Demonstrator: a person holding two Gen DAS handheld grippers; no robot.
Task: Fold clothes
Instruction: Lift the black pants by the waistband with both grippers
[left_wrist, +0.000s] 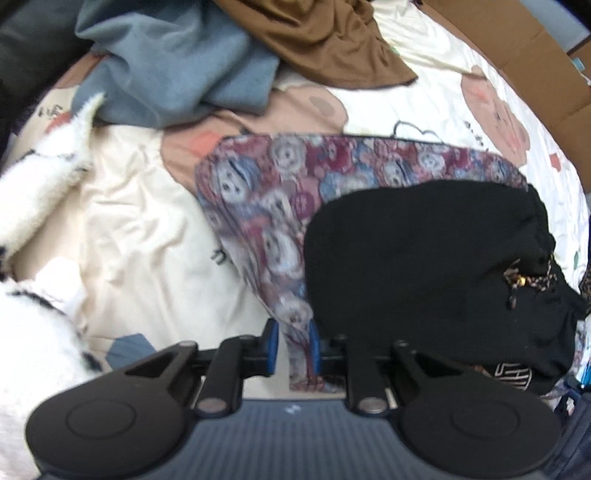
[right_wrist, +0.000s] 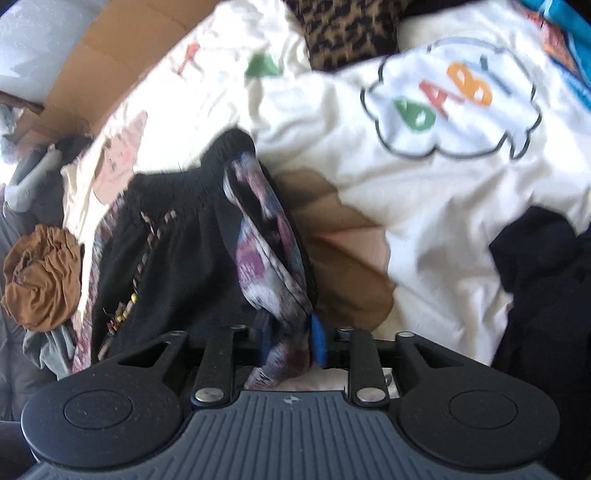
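Note:
A patterned garment (left_wrist: 258, 184) in maroon, blue and grey lies spread on the bed, and a black garment (left_wrist: 424, 266) with a beaded cord lies on top of its right part. My left gripper (left_wrist: 293, 345) is shut on the near corner of the patterned garment, the cloth pinched between its blue pads. In the right wrist view, my right gripper (right_wrist: 290, 339) is shut on another bunched edge of the patterned garment (right_wrist: 266, 243), with the black garment (right_wrist: 177, 236) draped just to its left.
A cream cartoon-print bedsheet (left_wrist: 140, 229) covers the bed. A blue-grey garment (left_wrist: 173, 62) and a brown one (left_wrist: 325, 37) lie at the far side, white fluffy fabric (left_wrist: 40, 177) at the left. Cardboard (right_wrist: 110, 48), leopard-print cloth (right_wrist: 351, 29), a dark garment (right_wrist: 546, 295) and a brown bundle (right_wrist: 44, 273) surround.

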